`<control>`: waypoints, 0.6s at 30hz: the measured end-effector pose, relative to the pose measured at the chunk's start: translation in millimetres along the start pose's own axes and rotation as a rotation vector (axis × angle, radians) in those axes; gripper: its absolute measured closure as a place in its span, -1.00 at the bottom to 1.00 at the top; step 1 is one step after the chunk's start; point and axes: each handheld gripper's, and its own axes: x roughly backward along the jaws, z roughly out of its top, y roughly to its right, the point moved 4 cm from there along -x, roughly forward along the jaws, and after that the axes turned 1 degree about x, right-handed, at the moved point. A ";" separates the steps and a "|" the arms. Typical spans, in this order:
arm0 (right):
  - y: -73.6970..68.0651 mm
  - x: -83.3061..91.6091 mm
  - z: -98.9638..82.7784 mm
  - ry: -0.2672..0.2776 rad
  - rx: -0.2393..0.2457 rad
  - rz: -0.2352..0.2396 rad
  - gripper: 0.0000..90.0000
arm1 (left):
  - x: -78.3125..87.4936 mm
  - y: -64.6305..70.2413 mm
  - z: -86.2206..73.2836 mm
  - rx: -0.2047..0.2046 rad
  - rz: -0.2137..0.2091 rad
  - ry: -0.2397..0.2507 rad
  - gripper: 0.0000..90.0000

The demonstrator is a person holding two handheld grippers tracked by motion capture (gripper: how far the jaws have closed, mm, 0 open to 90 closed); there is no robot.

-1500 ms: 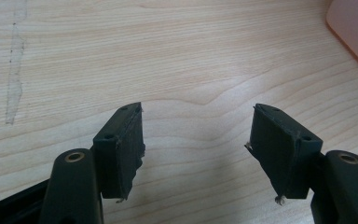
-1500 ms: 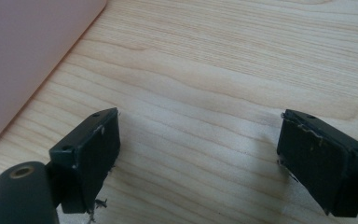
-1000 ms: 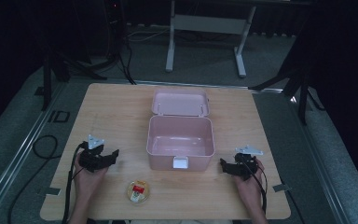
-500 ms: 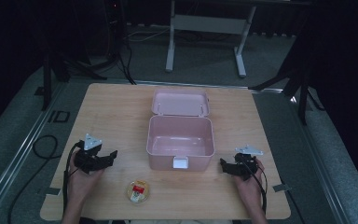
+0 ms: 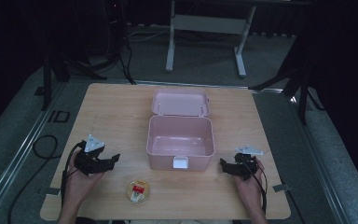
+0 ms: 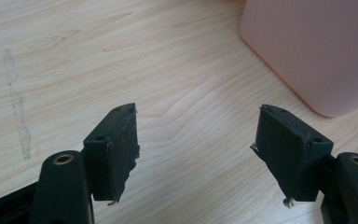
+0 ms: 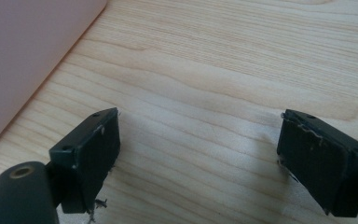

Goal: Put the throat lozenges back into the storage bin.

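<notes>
One pink box (image 5: 181, 142) mid-table, lid open, cut off at a corner in both gripper views, one small round dish (image 5: 138, 191) with blurred red contents near the front edge, left gripper (image 5: 113, 160) jaws just been opening, nothing between, right gripper (image 5: 223, 164) spread apart, nothing between

The pale wood-grain counter (image 5: 121, 112) looks smooth and matt; the open pink plastic box (image 5: 181, 140) shows a soft sheen; black gripper pads (image 6: 116, 149) appear frayed.
</notes>
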 end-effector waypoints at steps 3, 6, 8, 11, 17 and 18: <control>0.0 0.0 0.0 0.000 0.000 0.000 -0.71 | 3.2 3.6 3.5 -0.012 -0.017 -0.001 -0.36; 0.0 0.0 0.0 0.000 -0.001 0.000 -0.71 | 5.1 7.4 5.9 -0.018 -0.025 0.002 -0.41; 0.0 0.0 0.0 0.000 0.000 0.000 -0.71 | 6.1 10.4 7.5 -0.023 -0.035 0.004 -0.41; 0.0 0.0 0.0 0.000 0.000 0.000 -0.71 | 7.5 14.4 9.1 -0.041 -0.040 -0.006 -0.43; 0.0 0.0 0.0 0.000 0.000 0.000 -0.71 | 9.0 22.7 9.0 -0.077 -0.062 -0.029 -0.43; 0.0 0.0 0.0 0.000 0.000 0.000 -0.71 | 9.0 23.9 8.6 -0.087 -0.067 -0.038 -0.43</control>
